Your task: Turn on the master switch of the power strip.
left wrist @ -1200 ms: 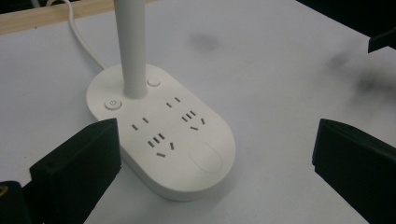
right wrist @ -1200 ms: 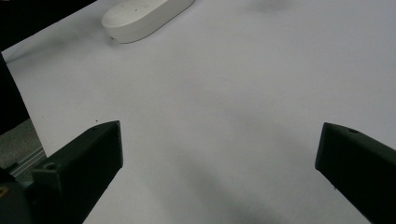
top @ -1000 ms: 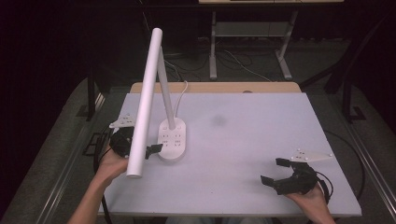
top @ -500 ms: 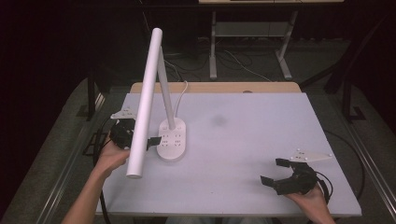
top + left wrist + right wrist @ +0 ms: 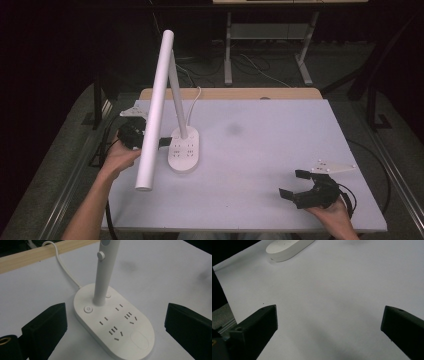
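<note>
Desk lamp (image 5: 183, 150): white, standing on the left half of my table, its oval base flat on the surface with rows of socket slots on top
Lamp stem (image 5: 104, 272): rises from the far end of the base, a small round knob on its side in my left gripper view
Lamp head (image 5: 156, 107): long white bar slanting from the top of the stem down toward me, its lower end hanging over the table's left part
Power button (image 5: 88, 309): round, on the base just beside the foot of the stem
Cord (image 5: 63, 267): white, runs from the back of the base up and over the wooden edge (image 5: 230, 93) at the far side of the table
My left gripper (image 5: 150, 141): jaws spread wide, nothing between them, pointed at the base from its left; in its own view the base lies in the gap between the two jaws, apart from both; the lamp head crosses in front of it in the high view
My right gripper (image 5: 297, 185): jaws released and wide apart, holding nothing, low over the near right corner, well apart from the lamp
Table (image 5: 280, 135): pale grey-white top with a faint dark smudge (image 5: 233, 130) near the middle
Beyond the table: dark floor with a metal frame (image 5: 270, 35) and loose cables
</note>
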